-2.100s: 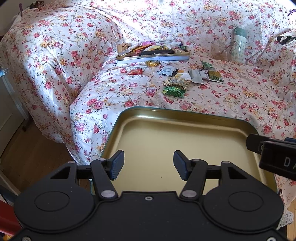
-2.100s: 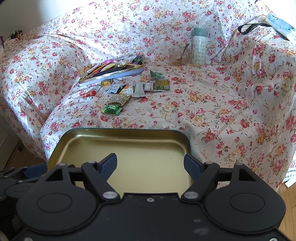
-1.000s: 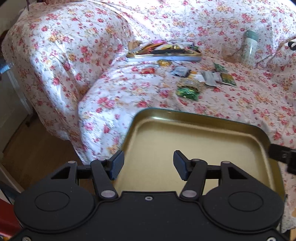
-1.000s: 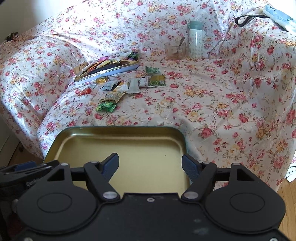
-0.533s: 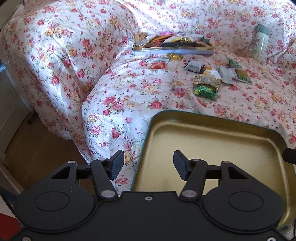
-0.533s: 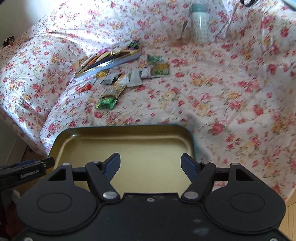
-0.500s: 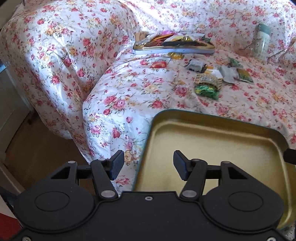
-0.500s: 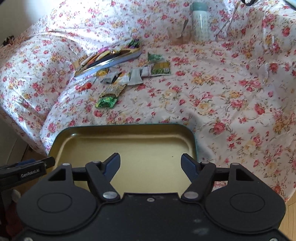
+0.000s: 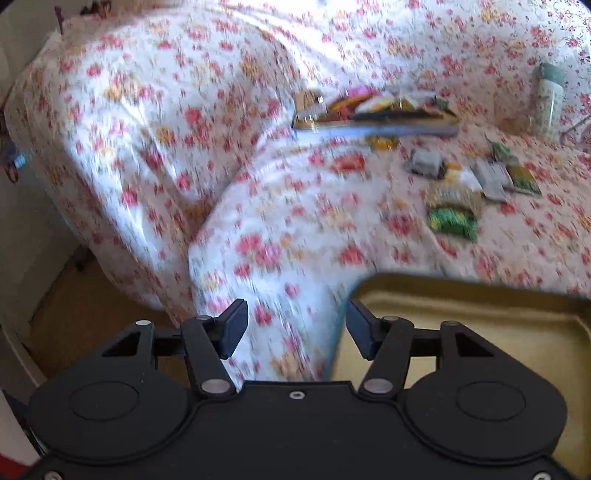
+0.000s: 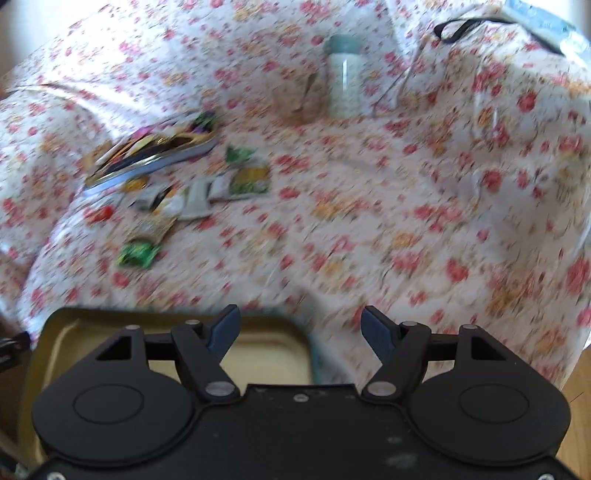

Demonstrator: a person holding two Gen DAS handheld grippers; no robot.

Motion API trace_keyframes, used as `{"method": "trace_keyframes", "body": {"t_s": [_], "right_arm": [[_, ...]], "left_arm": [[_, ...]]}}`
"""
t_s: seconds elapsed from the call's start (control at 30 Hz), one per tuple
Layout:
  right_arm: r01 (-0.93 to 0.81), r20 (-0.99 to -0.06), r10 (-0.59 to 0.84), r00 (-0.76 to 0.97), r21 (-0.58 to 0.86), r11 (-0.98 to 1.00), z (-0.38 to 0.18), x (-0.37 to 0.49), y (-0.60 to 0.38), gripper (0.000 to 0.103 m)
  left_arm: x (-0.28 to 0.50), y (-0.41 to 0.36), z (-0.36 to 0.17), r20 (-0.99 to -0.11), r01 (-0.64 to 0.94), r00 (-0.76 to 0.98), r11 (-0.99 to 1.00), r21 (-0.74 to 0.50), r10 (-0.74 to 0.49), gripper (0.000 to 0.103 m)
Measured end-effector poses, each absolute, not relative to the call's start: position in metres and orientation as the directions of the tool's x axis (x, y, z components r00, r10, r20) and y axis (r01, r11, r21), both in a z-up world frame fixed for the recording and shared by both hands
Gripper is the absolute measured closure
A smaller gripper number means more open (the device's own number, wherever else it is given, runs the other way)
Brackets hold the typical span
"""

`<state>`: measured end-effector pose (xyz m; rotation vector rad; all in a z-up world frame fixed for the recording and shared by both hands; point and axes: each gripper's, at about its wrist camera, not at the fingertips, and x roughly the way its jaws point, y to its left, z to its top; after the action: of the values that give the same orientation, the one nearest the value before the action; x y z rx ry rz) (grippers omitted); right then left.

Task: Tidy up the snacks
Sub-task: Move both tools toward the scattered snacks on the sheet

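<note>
An empty gold tray with a teal rim (image 9: pixel 461 306) (image 10: pixel 92 321) lies at the near edge of the flower-print sofa. My left gripper (image 9: pixel 295 317) is open above the tray's left rim, its pads touching nothing. My right gripper (image 10: pixel 301 317) is open over the tray's right rim, also empty. Further back sits a flat tin heaped with snacks (image 9: pixel 376 118) (image 10: pixel 147 158). Loose packets lie before it, among them a green one (image 9: pixel 452 221) (image 10: pixel 136 254) and a red one (image 9: pixel 347 162) (image 10: pixel 99 214). Both views are motion-blurred.
A pale green tumbler (image 9: pixel 548 96) (image 10: pixel 345 77) and a glass cup (image 10: pixel 299 99) stand at the back of the seat. A black strap (image 10: pixel 458 26) lies on the right armrest. Wooden floor (image 9: pixel 74 306) shows left of the sofa's padded arm.
The two grippers have moved apart: the tray has slid right in the left wrist view and left in the right wrist view. Both jaws look as wide as before.
</note>
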<state>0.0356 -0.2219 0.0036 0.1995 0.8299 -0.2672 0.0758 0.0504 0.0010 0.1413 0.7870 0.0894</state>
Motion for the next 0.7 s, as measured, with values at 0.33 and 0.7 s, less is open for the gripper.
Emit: {"method": "trace_keyframes", "body": {"t_s": [0.33, 0.7], "right_arm": [[0.368, -0.716, -0.273, 0.643, -0.024, 0.929, -0.023, 0.068, -0.236, 0.027], [0.344, -0.751, -0.217, 0.624, 0.014, 0.939, -0.047, 0.081, -0.236, 0.027]], "left_arm": [[0.114, 0.063, -0.001, -0.615, -0.136, 0.756, 0.973, 0.185, 0.223, 0.04], [0.123, 0.062, -0.03, -0.666, -0.108, 0.723, 0.982, 0.154, 0.184, 0.04]]}}
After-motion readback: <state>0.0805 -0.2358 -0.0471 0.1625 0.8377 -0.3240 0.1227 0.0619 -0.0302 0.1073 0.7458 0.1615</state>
